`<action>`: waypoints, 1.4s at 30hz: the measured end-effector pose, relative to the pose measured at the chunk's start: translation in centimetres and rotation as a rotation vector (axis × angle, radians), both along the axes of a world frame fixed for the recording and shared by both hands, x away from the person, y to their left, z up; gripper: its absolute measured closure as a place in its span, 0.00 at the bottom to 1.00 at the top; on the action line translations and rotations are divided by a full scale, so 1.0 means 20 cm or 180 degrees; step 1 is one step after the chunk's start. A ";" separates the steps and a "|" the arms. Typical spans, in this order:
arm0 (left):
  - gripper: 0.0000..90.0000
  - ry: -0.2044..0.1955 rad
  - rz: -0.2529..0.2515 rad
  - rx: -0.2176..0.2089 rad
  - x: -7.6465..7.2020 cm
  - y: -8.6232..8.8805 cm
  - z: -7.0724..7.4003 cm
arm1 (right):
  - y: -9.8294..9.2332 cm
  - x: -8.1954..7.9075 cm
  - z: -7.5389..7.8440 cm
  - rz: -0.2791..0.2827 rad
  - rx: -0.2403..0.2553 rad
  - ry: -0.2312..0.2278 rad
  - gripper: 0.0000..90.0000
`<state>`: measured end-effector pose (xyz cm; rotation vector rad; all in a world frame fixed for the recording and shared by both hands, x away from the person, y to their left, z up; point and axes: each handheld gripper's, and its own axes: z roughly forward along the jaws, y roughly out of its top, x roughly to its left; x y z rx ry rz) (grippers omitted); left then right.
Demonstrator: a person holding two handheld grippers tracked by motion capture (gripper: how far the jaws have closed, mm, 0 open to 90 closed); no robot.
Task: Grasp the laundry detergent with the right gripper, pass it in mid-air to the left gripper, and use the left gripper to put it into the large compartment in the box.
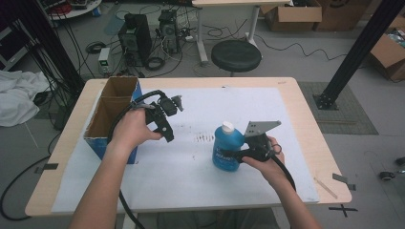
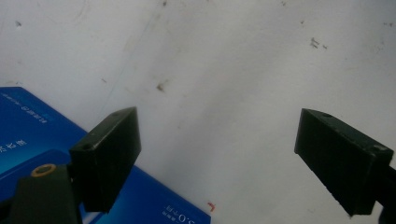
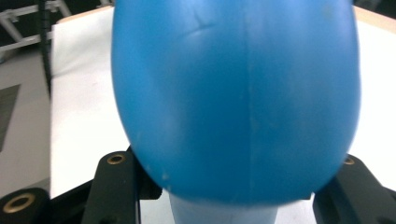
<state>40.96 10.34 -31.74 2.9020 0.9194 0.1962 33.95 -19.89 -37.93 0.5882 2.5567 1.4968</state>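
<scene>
The right gripper [image 1: 232, 155] clamps the blue bottle [image 1: 226, 149], hiding its label's 3 o'clock side, while the left gripper [image 2: 219, 158] gapes empty.

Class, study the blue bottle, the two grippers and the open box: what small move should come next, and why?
Probably lift the blue bottle slightly off the white mat. The right gripper is shut on its body while it stands upright, cap on. The left gripper is open with nothing between its jaws, beside the cardboard box, the likely place for the bottle.
</scene>
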 end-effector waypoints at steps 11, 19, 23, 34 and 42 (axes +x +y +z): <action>0.17 -0.0028 -0.0055 -0.0097 -0.02 0.01 0.07 | 0.01 0.12 0.18 0.0469 0.0059 -0.0029 0.50; 0.16 -0.0114 -0.0137 -0.0218 -0.05 0.00 0.18 | 0.04 0.17 0.25 0.0716 0.0055 0.0013 0.50; 0.16 -0.0142 -0.0217 -0.0358 -0.07 -0.01 0.29 | 0.07 0.20 0.28 0.0841 0.0018 0.0041 0.50; 0.16 -0.0239 -0.0442 -0.0501 -0.12 -0.04 0.48 | 0.15 0.24 0.34 0.1034 -0.0038 0.0067 0.50; 0.16 -0.0279 -0.0656 -0.0683 -0.16 -0.07 0.62 | 0.21 0.25 0.35 0.1152 -0.0073 0.0087 0.50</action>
